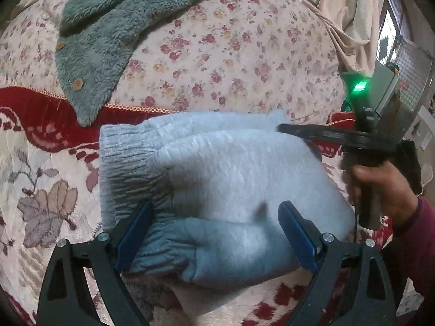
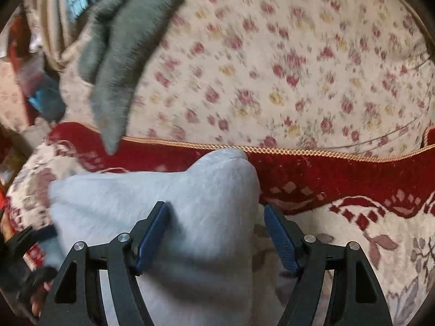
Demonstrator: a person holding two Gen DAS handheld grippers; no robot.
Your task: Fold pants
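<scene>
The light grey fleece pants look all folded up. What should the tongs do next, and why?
Probably lift both away. The light grey fleece pants already lie in a folded bundle on the red-and-cream floral blanket, and the left tongs and right tongs are open, gripping nothing.

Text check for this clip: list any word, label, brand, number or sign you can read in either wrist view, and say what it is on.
None can be read in either view.
Folded grey pants: no tag or print visible.
Grey-green fleece garment: only plain buttons.
Floral sheet and red patterned blanket: patterns only.
Right gripper body: a green light, no legible marking.
Items on the wall at the far right edge of the left wrist view: too small and blurred.
</scene>
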